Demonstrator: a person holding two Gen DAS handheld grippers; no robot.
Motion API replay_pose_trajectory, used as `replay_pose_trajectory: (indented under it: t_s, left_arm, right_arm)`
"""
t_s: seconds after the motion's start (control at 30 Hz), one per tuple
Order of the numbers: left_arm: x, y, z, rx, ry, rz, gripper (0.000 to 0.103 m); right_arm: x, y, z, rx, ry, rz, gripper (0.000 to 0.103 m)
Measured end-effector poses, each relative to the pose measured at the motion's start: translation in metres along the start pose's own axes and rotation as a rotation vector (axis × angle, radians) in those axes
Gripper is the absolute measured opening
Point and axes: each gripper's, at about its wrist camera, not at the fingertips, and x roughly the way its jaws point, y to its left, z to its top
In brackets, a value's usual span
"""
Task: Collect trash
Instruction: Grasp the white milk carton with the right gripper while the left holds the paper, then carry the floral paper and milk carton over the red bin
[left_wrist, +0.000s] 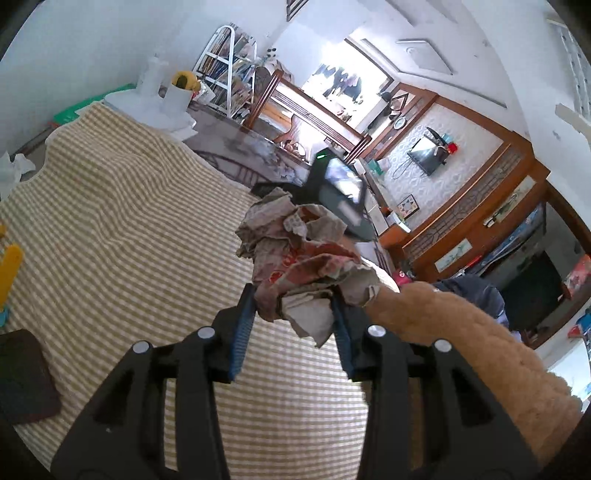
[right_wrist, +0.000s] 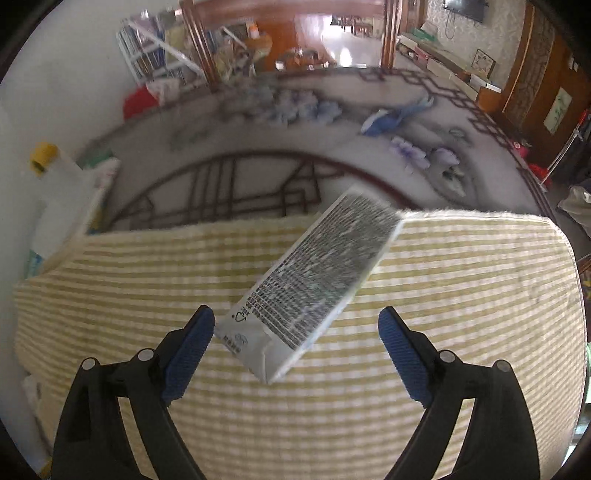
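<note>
We see the left gripper (left_wrist: 293, 314) clamped on a crumpled wad of paper (left_wrist: 303, 254), printed in red and grey, its blue pads (left_wrist: 242, 332) pressing the wad from both sides. The wad is lifted above the yellow-and-white checked cloth (left_wrist: 122, 221) that covers the desk, and it sits at the centre of the left wrist view. Just past it, toward 1 o'clock, the other handheld device (left_wrist: 340, 195) shows as a dark body with a small screen, and a sleeve of tan fleece (left_wrist: 461, 339) comes in from 4 o'clock.

In the right wrist view, our right gripper (right_wrist: 295, 332) is spread wide, its blue fingers (right_wrist: 190, 352) well apart. Between them lies a flattened white carton (right_wrist: 314, 280) with a dense block of black print, angled from 7 o'clock up toward 1 o'clock. Its near corner is just beside the left finger; we cannot tell whether they touch. The carton's far end reaches the cloth's edge, beyond which the patterned desk top (right_wrist: 258, 155) is bare. At 9 o'clock stands a white bottle with a yellow cap (right_wrist: 55, 177).
</note>
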Motion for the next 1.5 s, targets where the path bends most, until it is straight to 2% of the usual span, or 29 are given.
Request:
replay_pose_trajectory:
  t_s: [0.07,0.13,0.17,0.27,0.47,0.63,0.8,1.07,1.23,1.27,1.3,1.37,1.47,1.5]
  left_arm:
    - [0.0,0.0,0.0,-0.003,0.002,-0.002,0.037]
    - [0.001,0.002,0.0,-0.013,0.007,-0.009,0.037]
    - [0.001,0.003,0.001,-0.014,0.007,-0.012,0.037]
    - [0.0,0.001,0.0,-0.009,0.009,-0.016,0.037]
    - [0.007,0.002,0.001,-0.002,0.019,-0.013,0.037]
    - [0.016,-0.003,-0.005,0.026,0.043,0.007,0.037]
    - [0.027,-0.012,-0.014,0.085,0.062,0.054,0.038]
    - [0.053,-0.028,-0.039,0.212,0.108,0.159,0.038]
    - [0.066,-0.041,-0.056,0.324,0.113,0.243,0.038]
    - [0.067,-0.044,-0.06,0.346,0.119,0.261,0.038]
    - [0.068,-0.048,-0.063,0.354,0.123,0.267,0.038]
    - [0.068,-0.056,-0.073,0.353,0.127,0.263,0.038]
    - [0.07,-0.072,-0.089,0.331,0.154,0.231,0.038]
    - [0.073,-0.079,-0.093,0.33,0.166,0.22,0.038]
  right_arm:
    - [0.004,0.0,-0.003,-0.042,-0.017,-0.02,0.066]
    - [0.002,-0.005,-0.008,-0.055,-0.029,0.009,0.06]
    - [-0.001,-0.011,-0.011,-0.056,-0.035,0.026,0.053]
    - [-0.014,-0.021,-0.019,-0.078,-0.048,0.079,0.047]
    - [-0.058,-0.056,-0.059,-0.159,-0.082,0.167,0.046]
    - [-0.1,-0.098,-0.119,-0.232,-0.073,0.222,0.046]
    - [-0.136,-0.134,-0.171,-0.226,-0.06,0.297,0.046]
    - [-0.174,-0.183,-0.238,-0.343,-0.166,0.263,0.046]
    - [-0.168,-0.227,-0.264,-0.21,-0.252,0.251,0.046]
    - [-0.164,-0.235,-0.265,-0.17,-0.239,0.234,0.046]
    - [-0.164,-0.243,-0.264,-0.133,-0.235,0.256,0.046]
    - [-0.167,-0.257,-0.262,-0.068,-0.235,0.311,0.046]
    - [-0.172,-0.275,-0.26,-0.014,-0.255,0.283,0.046]
    - [-0.173,-0.282,-0.259,0.02,-0.253,0.303,0.046]
